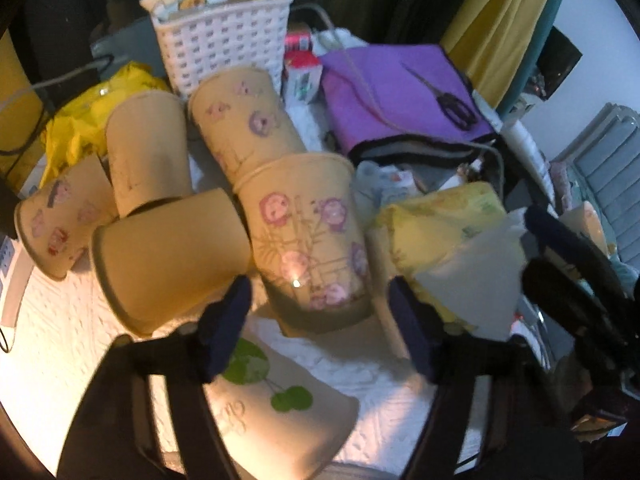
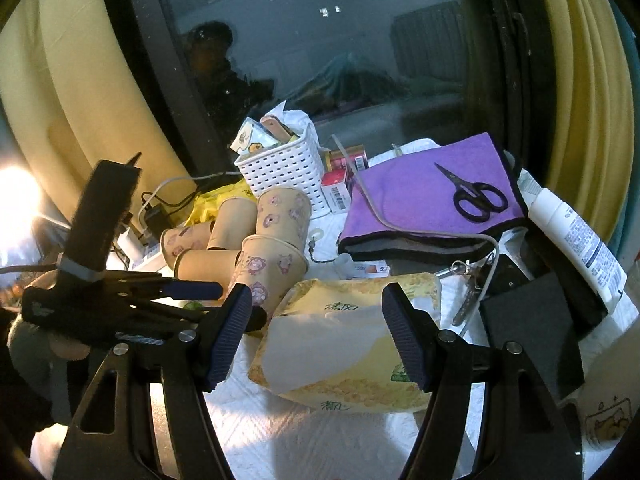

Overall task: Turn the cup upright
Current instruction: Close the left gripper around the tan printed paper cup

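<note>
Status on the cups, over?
Left hand-held gripper open, nearing flowered paper cup. Right hand-held gripper open over tissue pack. Five cups clustered, crowding the target.

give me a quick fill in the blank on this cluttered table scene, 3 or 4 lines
1. The black scissors lie on top of the ______ cloth.
2. The white basket stands ______ the cluster of paper cups, farther from the camera.
3. The left claw is ______, with nothing between its fingers.
4. The right claw points at a ______ tissue pack.

Missing words: purple; behind; open; yellow
</note>
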{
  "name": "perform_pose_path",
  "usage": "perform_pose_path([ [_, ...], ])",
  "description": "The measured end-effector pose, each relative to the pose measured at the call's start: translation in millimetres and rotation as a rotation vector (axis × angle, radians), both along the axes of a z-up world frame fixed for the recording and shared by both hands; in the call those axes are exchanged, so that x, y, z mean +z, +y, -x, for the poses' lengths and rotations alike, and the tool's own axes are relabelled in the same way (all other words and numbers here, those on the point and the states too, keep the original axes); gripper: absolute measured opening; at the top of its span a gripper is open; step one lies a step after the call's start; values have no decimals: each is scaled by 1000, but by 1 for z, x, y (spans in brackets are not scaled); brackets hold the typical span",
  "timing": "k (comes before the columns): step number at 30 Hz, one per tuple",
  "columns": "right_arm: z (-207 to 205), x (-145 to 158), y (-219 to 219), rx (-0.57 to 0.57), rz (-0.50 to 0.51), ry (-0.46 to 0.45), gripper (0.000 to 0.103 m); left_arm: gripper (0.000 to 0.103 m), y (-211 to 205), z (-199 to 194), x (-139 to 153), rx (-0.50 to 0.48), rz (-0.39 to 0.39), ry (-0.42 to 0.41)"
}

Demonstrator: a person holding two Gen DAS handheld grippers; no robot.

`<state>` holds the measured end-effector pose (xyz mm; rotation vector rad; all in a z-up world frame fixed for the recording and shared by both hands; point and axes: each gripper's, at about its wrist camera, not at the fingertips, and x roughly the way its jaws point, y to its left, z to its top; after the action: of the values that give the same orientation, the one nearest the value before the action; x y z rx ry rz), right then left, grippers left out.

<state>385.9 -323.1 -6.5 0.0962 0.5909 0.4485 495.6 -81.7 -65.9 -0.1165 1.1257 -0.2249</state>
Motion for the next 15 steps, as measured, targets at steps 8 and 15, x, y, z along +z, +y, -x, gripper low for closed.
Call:
perform_pose_path([
  [8, -2, -2, 3, 14, 7, 9, 71, 62, 0, -3, -4, -1, 11, -1],
  [15, 5, 5, 5, 13, 19, 1, 71, 61, 1, 6, 5, -14, 20, -47],
])
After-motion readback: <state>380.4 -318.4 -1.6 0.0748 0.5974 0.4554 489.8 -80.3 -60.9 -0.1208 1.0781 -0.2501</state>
